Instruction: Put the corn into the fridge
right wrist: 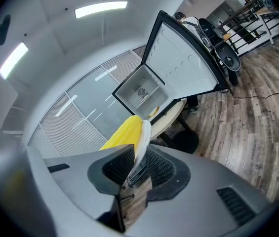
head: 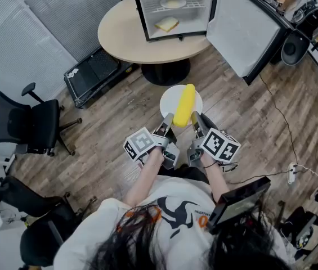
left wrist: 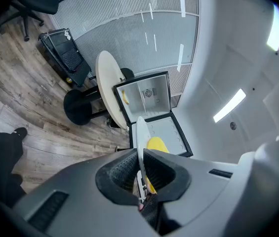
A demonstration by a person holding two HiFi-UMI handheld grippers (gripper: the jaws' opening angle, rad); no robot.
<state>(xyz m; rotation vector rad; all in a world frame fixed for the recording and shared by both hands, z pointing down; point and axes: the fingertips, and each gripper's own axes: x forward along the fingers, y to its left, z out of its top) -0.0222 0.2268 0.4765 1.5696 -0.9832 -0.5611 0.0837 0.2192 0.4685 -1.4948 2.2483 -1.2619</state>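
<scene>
A yellow corn cob [head: 184,104] lies on a white plate [head: 170,97] that I hold above the wooden floor. My left gripper [head: 167,120] is shut on the plate's near left rim, and my right gripper [head: 195,118] is shut on its near right rim. In the left gripper view the plate [left wrist: 140,137] runs edge-on between the jaws of the left gripper [left wrist: 140,169], with the corn [left wrist: 156,144] behind it. The right gripper view shows the plate [right wrist: 143,135] and corn [right wrist: 122,132] above the right gripper [right wrist: 138,164]. Ahead, the small fridge [head: 170,10] stands open on a round table [head: 125,35].
The fridge door [head: 243,30] swings out to the right. Inside are a plate [head: 173,3] on the shelf and a slice of bread [head: 166,24] below. A black office chair [head: 29,122] and a folded black cart [head: 94,72] are at the left, and a cable with a power strip [head: 292,173] is at the right.
</scene>
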